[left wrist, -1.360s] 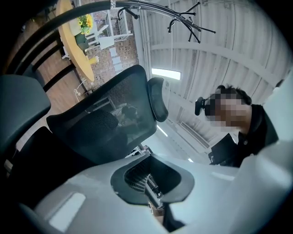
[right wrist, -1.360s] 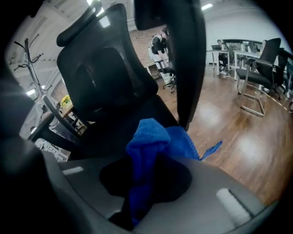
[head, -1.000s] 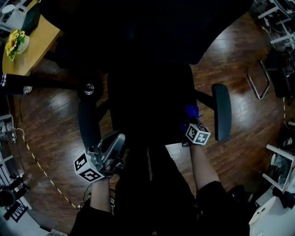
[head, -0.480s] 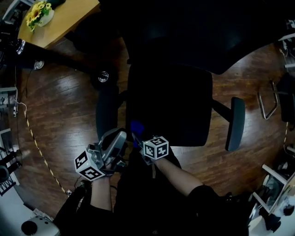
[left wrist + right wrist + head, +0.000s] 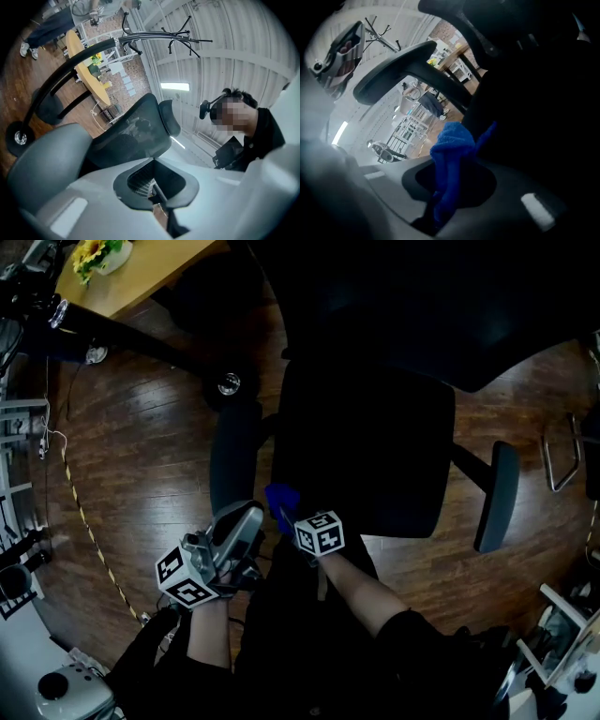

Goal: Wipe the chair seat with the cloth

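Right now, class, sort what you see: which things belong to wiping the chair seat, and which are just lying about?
In the job: chair seat, cloth, right gripper holding it.
Just lying about: wooden table, flowers, striped floor line.

Dark wood floor (image 5: 141, 456), yellow table (image 5: 150, 277) with sunflowers (image 5: 94, 251).

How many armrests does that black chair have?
2. The left-hand armrest runs beside the seat, near the blue cloth; the right-hand armrest stands off the seat's opposite side.
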`<state>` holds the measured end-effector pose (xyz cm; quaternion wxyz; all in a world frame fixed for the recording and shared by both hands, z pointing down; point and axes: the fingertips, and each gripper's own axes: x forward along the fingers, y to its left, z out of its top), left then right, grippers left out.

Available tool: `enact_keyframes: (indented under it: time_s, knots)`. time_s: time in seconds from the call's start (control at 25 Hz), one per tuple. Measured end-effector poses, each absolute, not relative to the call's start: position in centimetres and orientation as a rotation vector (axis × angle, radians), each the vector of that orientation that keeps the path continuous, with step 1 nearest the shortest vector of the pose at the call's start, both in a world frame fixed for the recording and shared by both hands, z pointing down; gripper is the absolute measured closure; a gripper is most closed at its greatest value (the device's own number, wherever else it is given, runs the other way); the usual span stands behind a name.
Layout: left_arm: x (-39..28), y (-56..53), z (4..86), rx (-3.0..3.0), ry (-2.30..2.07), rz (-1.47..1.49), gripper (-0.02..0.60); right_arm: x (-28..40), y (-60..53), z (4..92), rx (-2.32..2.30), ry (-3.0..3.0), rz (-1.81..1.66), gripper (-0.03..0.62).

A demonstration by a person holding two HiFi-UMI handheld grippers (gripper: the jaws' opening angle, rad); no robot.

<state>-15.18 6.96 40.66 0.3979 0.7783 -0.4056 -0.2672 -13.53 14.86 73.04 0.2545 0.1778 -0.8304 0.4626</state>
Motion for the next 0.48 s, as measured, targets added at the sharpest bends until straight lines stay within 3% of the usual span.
enact_keyframes:
  time_s: [0.16, 0.48]
  knots:
    - [-12.5, 5.9, 40.0, 2.010, -0.952, -0.656, 0.589, -6.6, 12.7, 74.2, 0.724, -2.184, 1.297, 0.533]
    - [-5.5, 3.0, 39.3, 2.084, -0.741, -0.611, 0.589, 16.0, 8.9, 74.4, 1.200, -2.023, 1.224, 0.533]
